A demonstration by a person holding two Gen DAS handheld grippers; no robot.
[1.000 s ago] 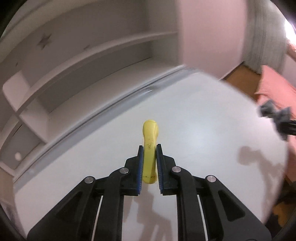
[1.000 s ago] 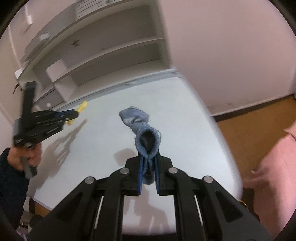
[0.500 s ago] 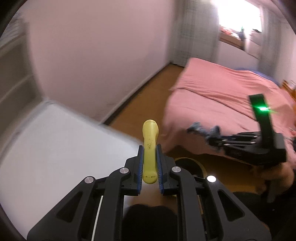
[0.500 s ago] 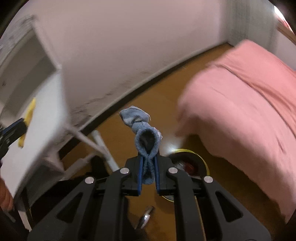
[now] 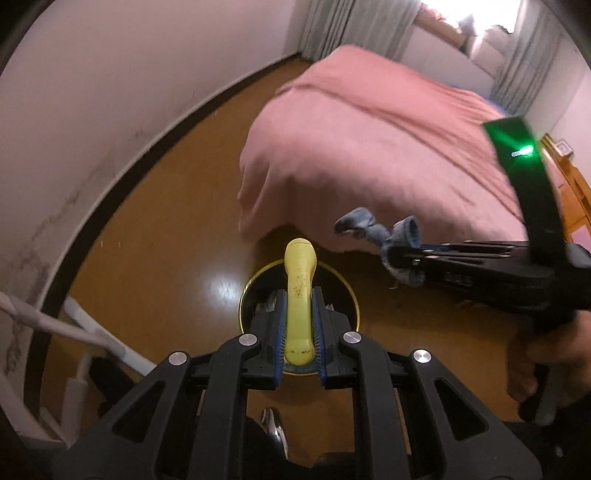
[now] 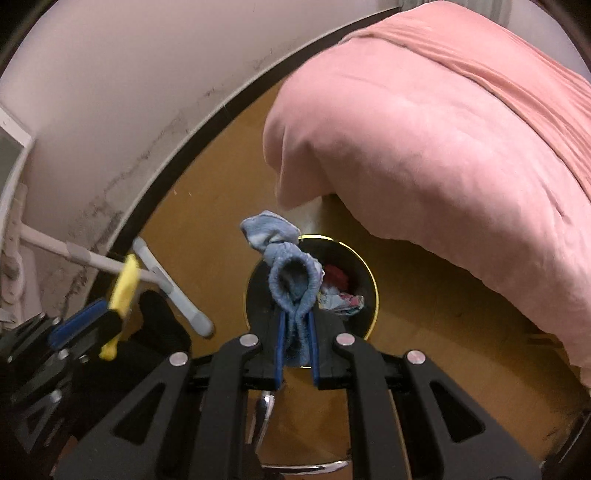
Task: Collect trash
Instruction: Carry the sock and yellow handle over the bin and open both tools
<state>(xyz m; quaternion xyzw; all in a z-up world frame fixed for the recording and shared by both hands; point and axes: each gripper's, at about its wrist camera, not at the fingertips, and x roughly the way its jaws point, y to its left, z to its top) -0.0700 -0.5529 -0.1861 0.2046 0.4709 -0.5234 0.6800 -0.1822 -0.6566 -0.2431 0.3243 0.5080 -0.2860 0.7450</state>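
Dim, warm light is cast from an overexposed window (image 5: pixel 491 22), glare is thrown on the floor (image 5: pixel 221 286), and edges are bent and blurred by fisheye distortion.

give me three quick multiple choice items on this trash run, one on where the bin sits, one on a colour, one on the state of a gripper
1. Where is the bin?
A. on the floor beside the bed
B. on a shelf
C. on the bed

2. What colour is the peel in the left gripper?
A. red
B. yellow
C. green

3. How is the right gripper?
A. wide open, holding nothing
B. out of view
C. shut on the blue sock

Answers: 1 A, its gold rim stands on the wooden floor next to the pink bed. 2 B, the clamped peel is yellow. 3 C, the sock is pinched between its pads.
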